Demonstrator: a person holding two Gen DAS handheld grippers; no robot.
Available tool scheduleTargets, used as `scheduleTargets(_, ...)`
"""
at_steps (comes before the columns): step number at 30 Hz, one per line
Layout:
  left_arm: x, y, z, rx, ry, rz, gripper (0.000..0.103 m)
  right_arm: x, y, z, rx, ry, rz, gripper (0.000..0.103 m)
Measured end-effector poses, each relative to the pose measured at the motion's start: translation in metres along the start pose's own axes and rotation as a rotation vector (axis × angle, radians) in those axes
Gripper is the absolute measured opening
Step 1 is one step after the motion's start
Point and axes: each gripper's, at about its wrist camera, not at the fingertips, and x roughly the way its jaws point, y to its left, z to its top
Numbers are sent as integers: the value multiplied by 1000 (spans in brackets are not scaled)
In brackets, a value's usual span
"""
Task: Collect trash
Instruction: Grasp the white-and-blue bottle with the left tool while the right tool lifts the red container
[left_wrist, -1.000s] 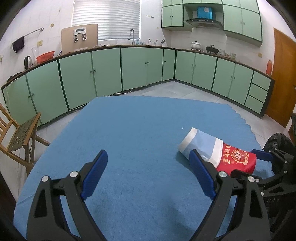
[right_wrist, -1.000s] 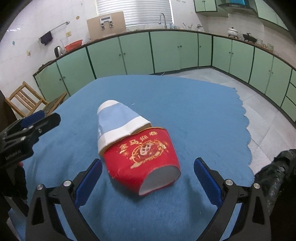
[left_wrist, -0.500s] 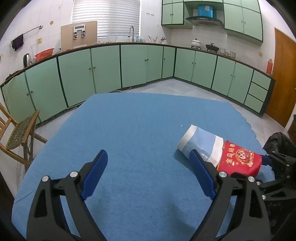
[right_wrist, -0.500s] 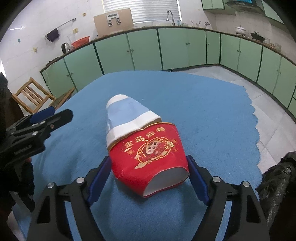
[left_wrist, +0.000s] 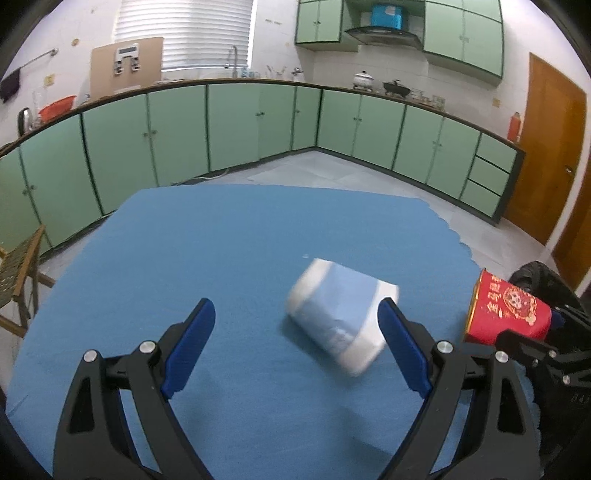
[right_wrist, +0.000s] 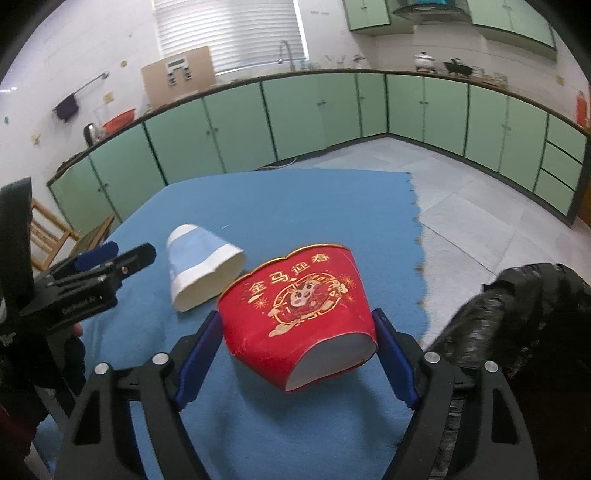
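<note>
A crushed red paper cup with gold print sits between the blue pads of my right gripper, which is shut on it and holds it above the blue tablecloth. The cup also shows in the left wrist view at the right edge. A light-blue and white paper cup lies on its side on the cloth, blurred, between the fingers of my open left gripper, nearer the right finger. It also shows in the right wrist view, left of the red cup.
A black trash bag bulges at the table's right side. The cloth's scalloped edge drops to the tiled floor. A wooden chair stands left of the table. Green cabinets line the far walls.
My right gripper closed on the red cup and pulled it off the light-blue cup, lifting it to the right. The light-blue cup now lies alone and is moving. My left gripper stayed open.
</note>
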Motion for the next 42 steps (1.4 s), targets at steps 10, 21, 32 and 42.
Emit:
scheduleTargets(10,23,-26,-8,73,61,1,90,0,-11,3,35,-17,-1,79)
scheduleTargets(21,52,-21,-1,39,153,-42,90,8,-12,2,54,-13,8,79)
scheduleTargets(32,76,-32,11,104,185,-107,89,14,-8,2,58,-3,6,79)
scheduleTargets(42,60,-33,10,69,135,-135,77,12,-9,3,59,-5,15,78)
